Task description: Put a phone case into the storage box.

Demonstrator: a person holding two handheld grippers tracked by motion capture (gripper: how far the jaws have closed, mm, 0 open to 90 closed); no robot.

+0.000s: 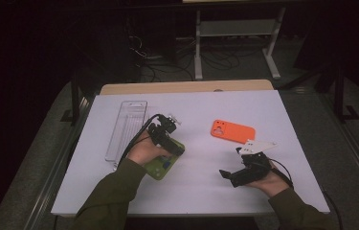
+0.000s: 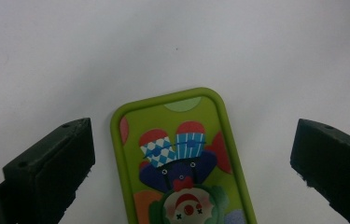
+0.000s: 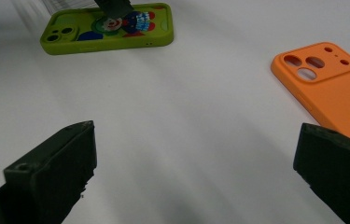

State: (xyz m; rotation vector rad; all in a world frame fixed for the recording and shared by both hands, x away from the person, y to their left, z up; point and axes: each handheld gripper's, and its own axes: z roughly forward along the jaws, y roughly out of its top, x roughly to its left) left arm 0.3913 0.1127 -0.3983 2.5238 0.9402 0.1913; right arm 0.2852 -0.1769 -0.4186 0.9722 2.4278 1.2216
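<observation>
- Green phone case [image 2: 182, 158] lies flat on the white table [image 1: 201, 187], directly under your left gripper [image 1: 167, 136], whose jaws stand wide on either side of it, touching nothing.
- It looks light, rubbery and flexible; take it across the long edges, since the flat back offers no purchase.
- Your right gripper [image 1: 237, 165] hovers wide and empty, near the orange phone case [image 1: 232, 131].
- Count two cases, plus one clear tray [image 1: 127, 128], probably plastic.

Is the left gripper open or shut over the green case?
Open: the left gripper has its jaws spread wide either side of the green phone case, touching neither edge.
</observation>
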